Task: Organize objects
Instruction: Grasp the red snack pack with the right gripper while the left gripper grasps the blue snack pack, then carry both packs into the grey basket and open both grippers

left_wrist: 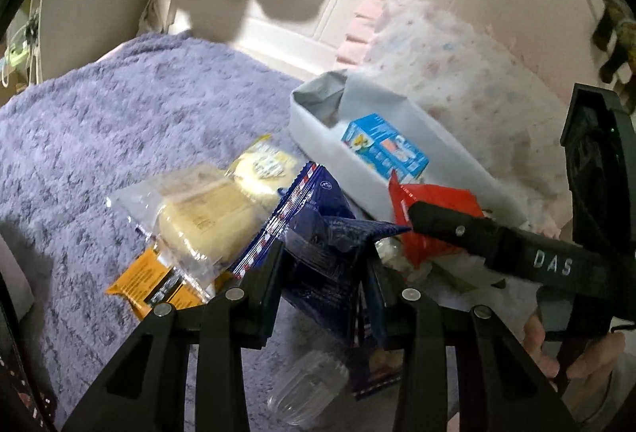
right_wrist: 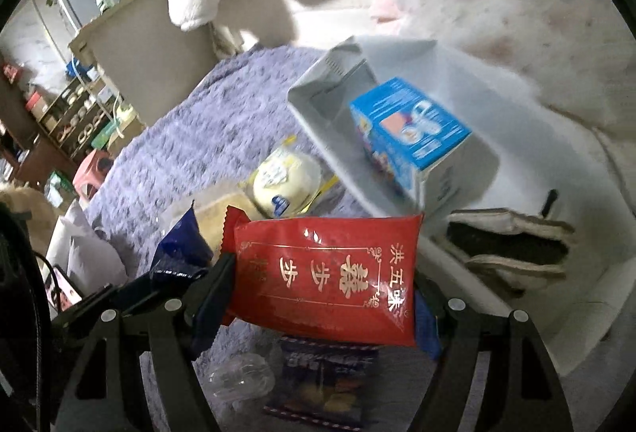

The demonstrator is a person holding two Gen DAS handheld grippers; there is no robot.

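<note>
the left gripper (left_wrist: 324,269) has matte black, angular plastic fingers with round silver screw heads on their linkage arms; the right gripper (right_wrist: 322,281) is built the same; its finger (left_wrist: 457,229) carries white raised letters "das"; a hand (left_wrist: 572,352) grips its handle.

Blue box (right_wrist: 413,129) motion-blurred; clear cup (left_wrist: 306,386) partly behind left claw (left_wrist: 330,269).

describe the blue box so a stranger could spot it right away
Find the purple fuzzy blanket, then the pale grey fabric bin at its far edge. The blue carton sits inside that bin, the only rigid box; everything else nearby is soft packets.
</note>
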